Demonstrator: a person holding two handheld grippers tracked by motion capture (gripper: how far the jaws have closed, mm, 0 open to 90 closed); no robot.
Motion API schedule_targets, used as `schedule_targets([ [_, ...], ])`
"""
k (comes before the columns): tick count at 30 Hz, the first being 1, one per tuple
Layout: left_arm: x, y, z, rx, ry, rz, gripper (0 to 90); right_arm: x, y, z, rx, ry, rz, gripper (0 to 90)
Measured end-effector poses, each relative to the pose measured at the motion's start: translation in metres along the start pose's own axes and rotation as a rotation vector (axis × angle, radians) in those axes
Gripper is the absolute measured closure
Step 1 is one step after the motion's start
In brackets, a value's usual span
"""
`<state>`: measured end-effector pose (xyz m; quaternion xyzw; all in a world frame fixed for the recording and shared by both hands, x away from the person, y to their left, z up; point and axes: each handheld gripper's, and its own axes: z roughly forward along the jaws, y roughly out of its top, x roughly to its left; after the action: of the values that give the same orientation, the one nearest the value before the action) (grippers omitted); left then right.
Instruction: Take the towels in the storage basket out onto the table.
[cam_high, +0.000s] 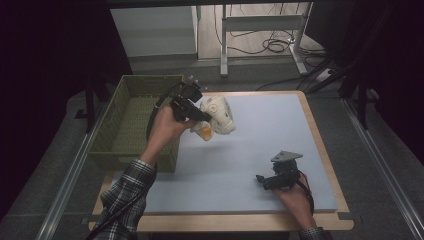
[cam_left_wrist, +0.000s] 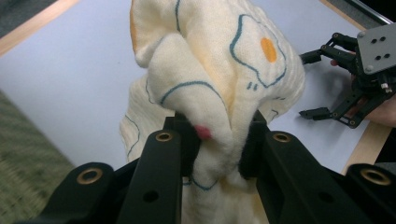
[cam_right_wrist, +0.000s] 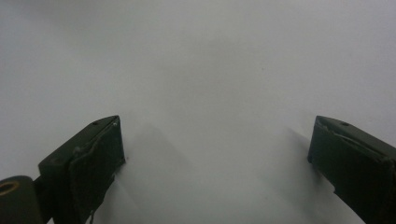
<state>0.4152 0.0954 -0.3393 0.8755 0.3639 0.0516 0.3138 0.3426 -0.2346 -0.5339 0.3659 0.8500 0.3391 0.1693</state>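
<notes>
A cream cloth (cam_high: 217, 118) printed with fried-egg drawings hangs bunched above the pale blue mat (cam_high: 260, 150), near its back left corner. My left gripper (cam_high: 200, 116) is shut on the cloth (cam_left_wrist: 210, 79); in the left gripper view the fabric is pinched between both black pads (cam_left_wrist: 187, 140) and bulges above them. My right gripper (cam_high: 262, 180) rests low on the mat at the front right, held by a hand, with its jaws wide apart. In the right gripper view the right gripper (cam_right_wrist: 215, 154) has only bare mat between its fingers (cam_right_wrist: 93, 154).
An olive-green woven basket (cam_high: 131, 150) stands just left of the mat, beside my left forearm in a plaid sleeve. The mat lies on a wooden board (cam_high: 325, 150). Beyond the table are metal desk legs (cam_high: 223, 45) and cables on the floor.
</notes>
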Motion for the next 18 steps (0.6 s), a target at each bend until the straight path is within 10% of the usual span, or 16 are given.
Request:
schedule_targets([
  [18, -0.02, -0.011, 0.087, 0.047, 0.006, 0.054, 73.8, 0.0, 0.0, 0.0, -0.002, -0.001, 0.002, 3.6],
])
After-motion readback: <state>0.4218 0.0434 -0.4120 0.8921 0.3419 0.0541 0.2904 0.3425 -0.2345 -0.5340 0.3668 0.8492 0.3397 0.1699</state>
